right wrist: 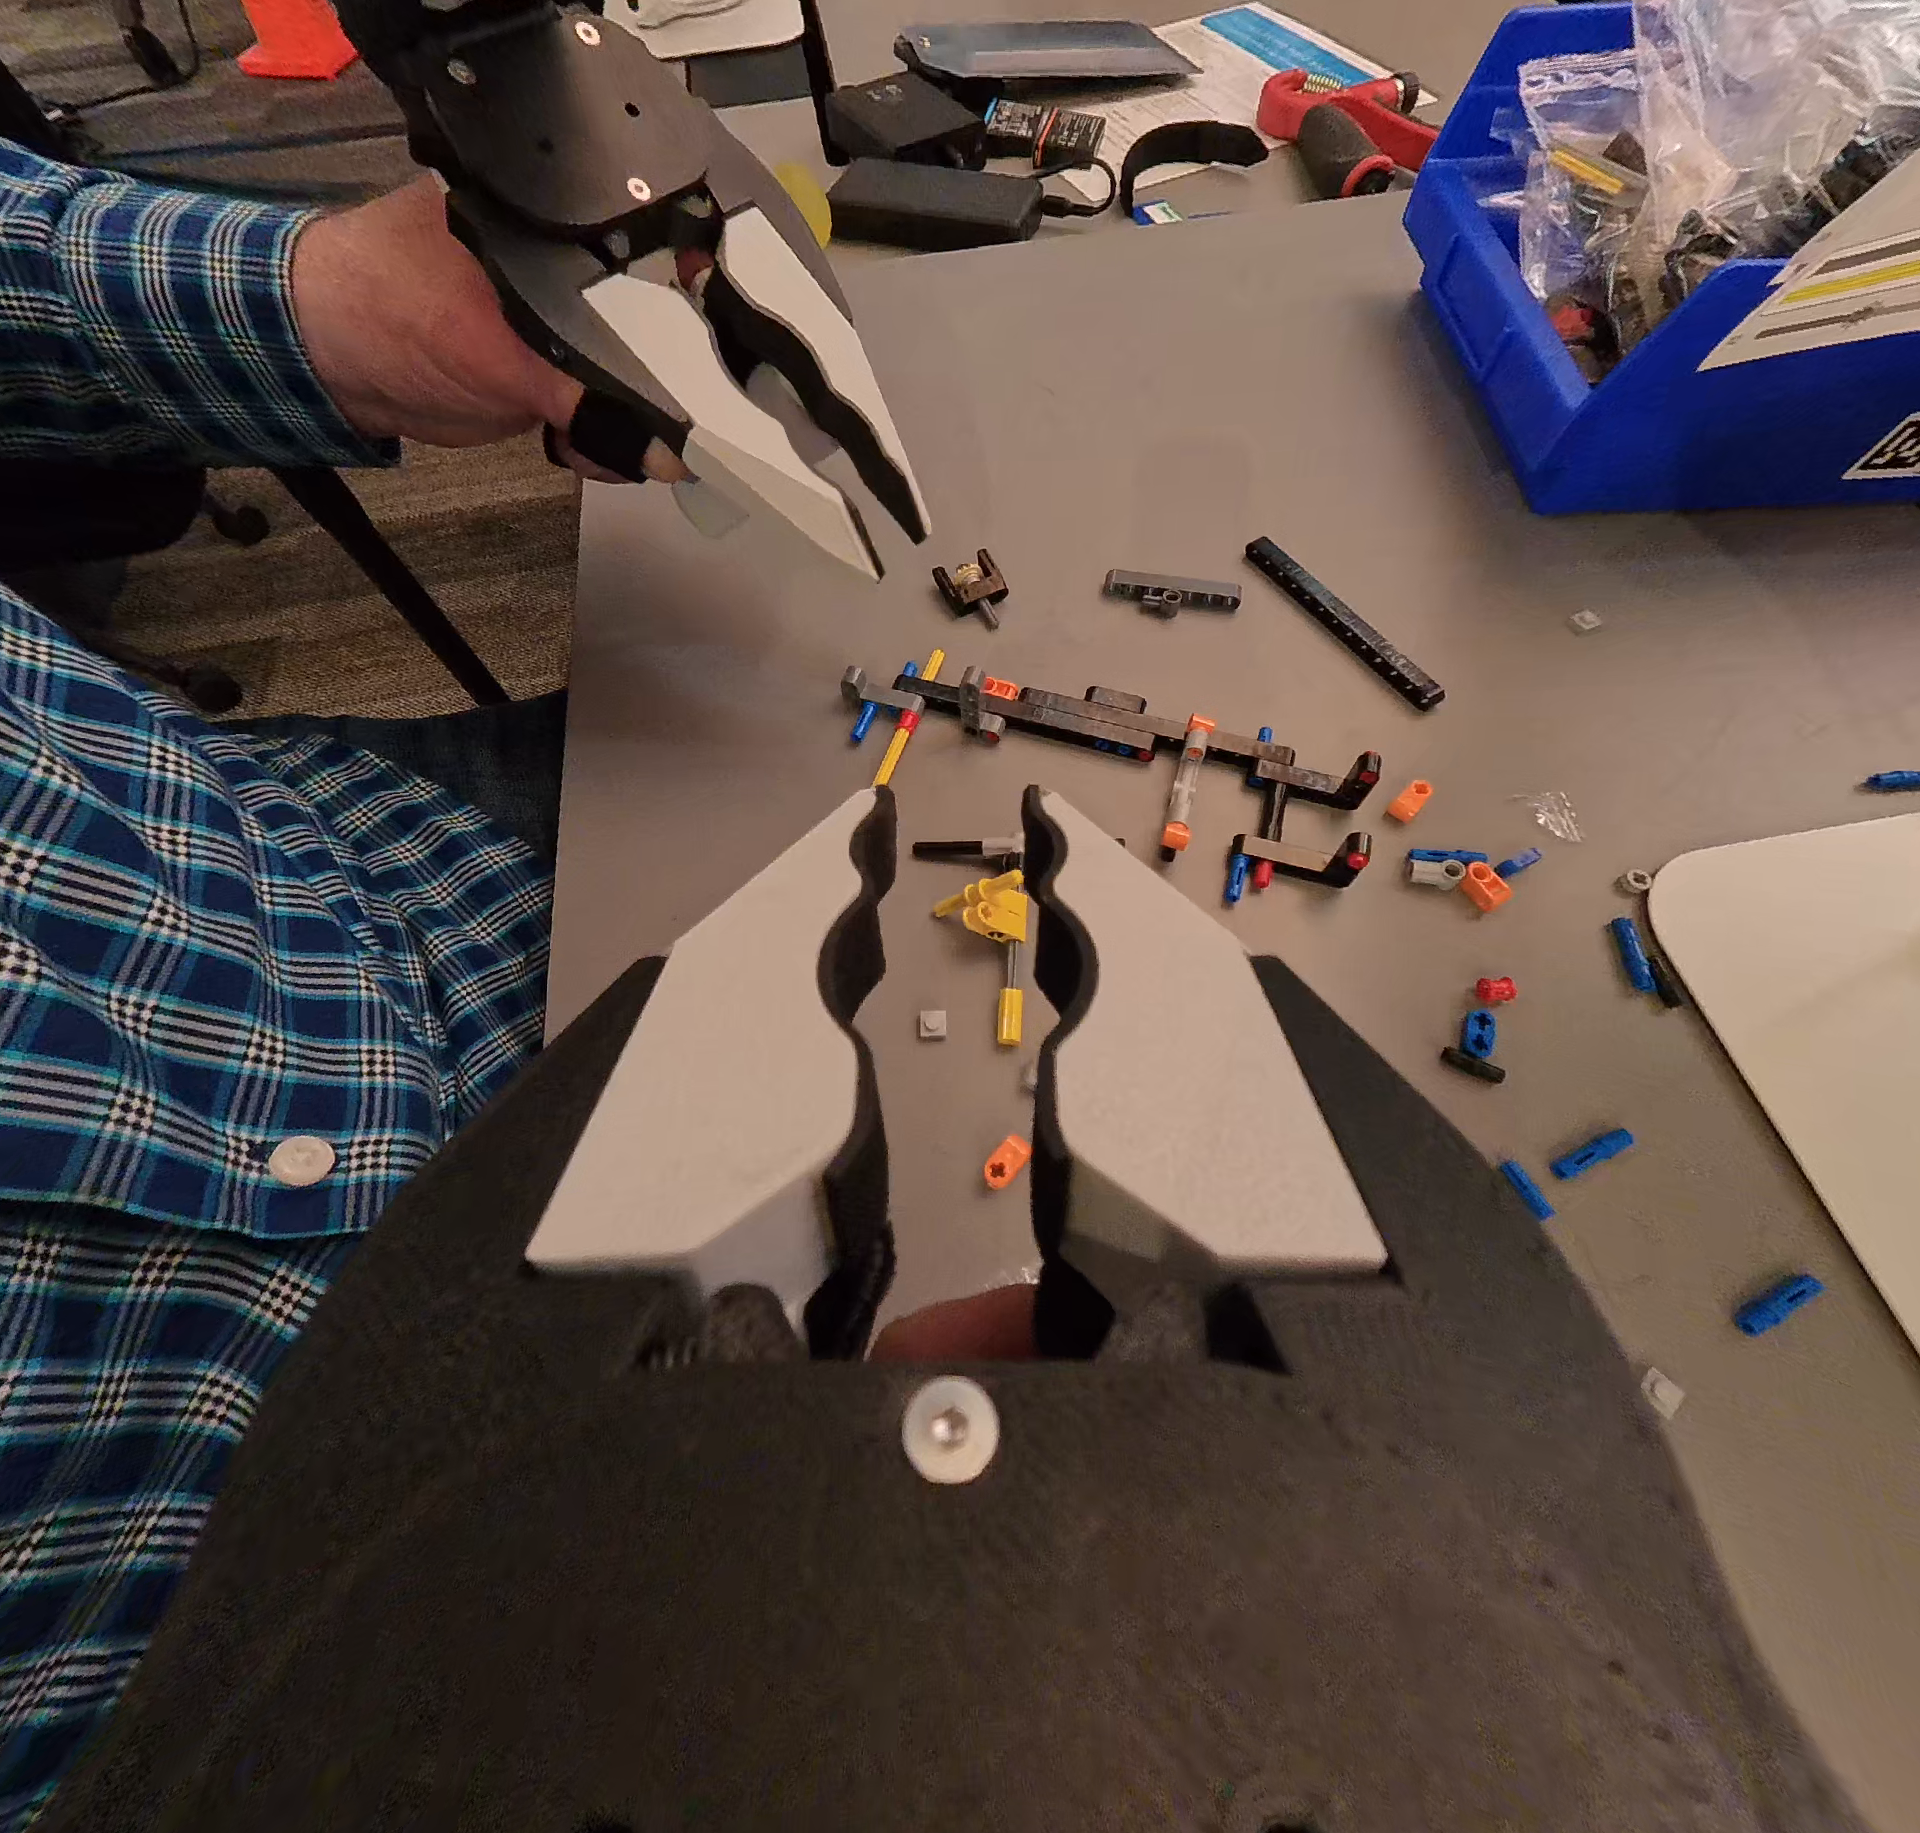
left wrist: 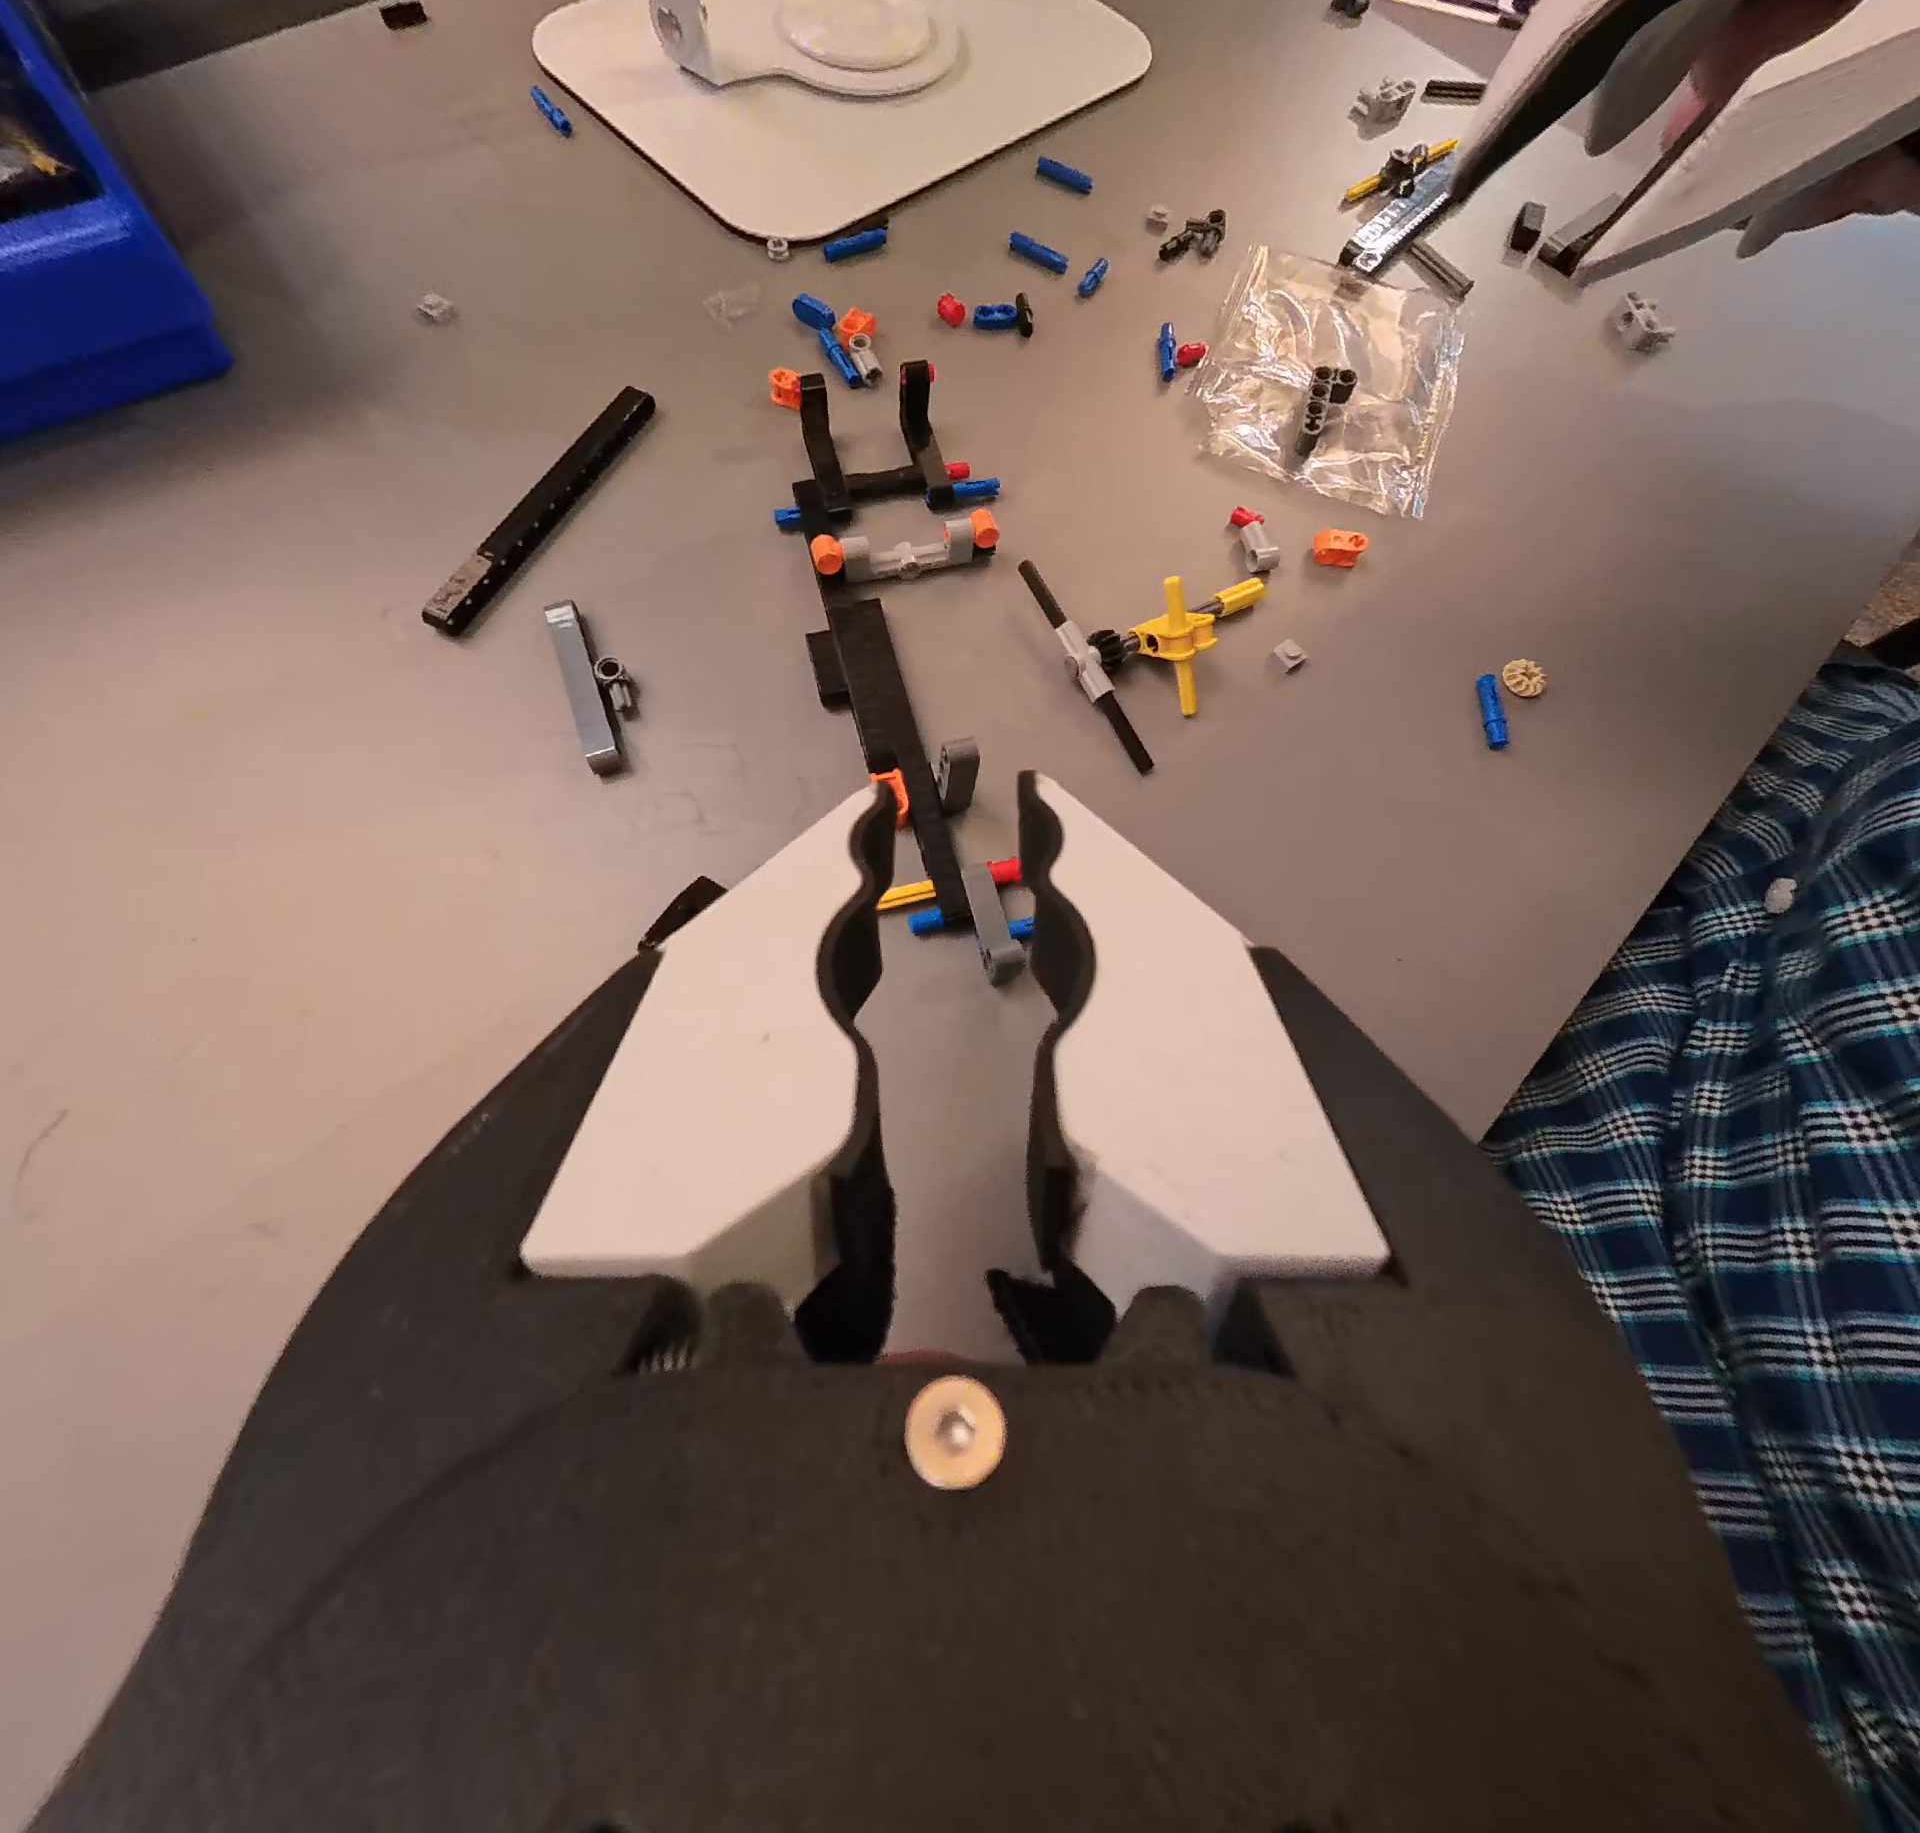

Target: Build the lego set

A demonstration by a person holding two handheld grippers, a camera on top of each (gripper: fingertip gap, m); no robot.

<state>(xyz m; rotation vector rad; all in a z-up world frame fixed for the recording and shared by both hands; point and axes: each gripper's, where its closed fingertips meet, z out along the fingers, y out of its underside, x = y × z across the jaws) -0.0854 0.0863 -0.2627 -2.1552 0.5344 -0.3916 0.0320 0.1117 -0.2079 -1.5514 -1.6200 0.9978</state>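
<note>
A: Both empty? Left hand-held gripper (left wrist: 956,796) spread above the black chassis (left wrist: 883,661), mid-tabletop.
B: Yes; right hand-held gripper (right wrist: 956,812) spread over yellow axle assembly (right wrist: 997,916). Judged next: pinch it squarely

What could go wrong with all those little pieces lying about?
Both grippers hang open and empty above the table. The left gripper is over the end of the long black frame; a clumsy grab might nudge it crooked. Small blue pins lie loose and could be knocked or rolled away. The yellow axle piece under the right gripper is tiny, so it might slip.
</note>
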